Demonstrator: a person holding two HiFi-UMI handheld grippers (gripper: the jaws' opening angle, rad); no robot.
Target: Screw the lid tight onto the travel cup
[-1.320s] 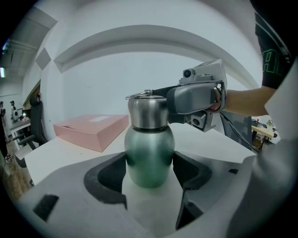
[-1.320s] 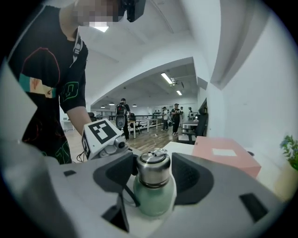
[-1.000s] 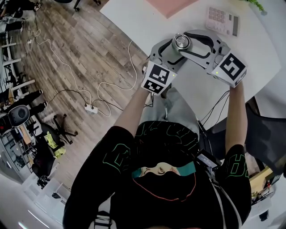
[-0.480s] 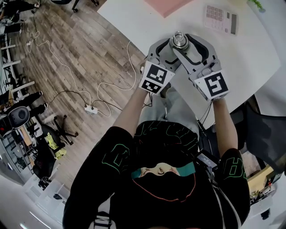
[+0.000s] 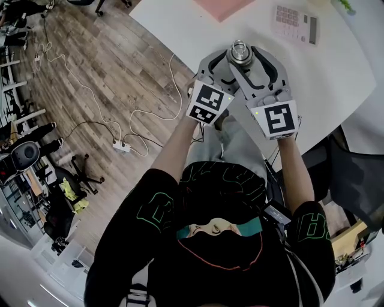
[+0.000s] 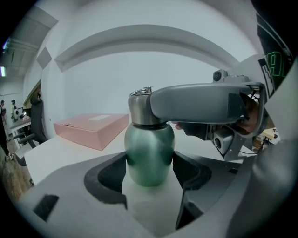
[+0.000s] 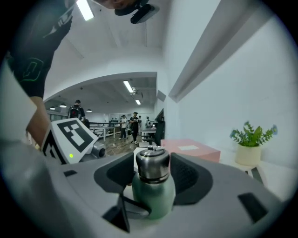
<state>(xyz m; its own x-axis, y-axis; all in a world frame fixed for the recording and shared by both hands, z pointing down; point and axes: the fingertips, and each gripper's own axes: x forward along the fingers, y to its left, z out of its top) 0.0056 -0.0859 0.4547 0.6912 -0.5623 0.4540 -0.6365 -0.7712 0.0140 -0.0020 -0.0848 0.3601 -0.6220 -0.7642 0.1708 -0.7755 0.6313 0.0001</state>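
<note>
While pinching likely slick, rigid travel cup (image 6: 149, 148) by green belly with left gripper (image 6: 150, 174), eases right gripper (image 7: 152, 176) open around lid (image 5: 240, 53) at twelve o'clock.

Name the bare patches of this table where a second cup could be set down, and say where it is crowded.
Bare: the white table right of the travel cup, this side of the calculator; and the strip left of the cup, between the pink box and the table's edge. Crowded: round the cup itself.
</note>
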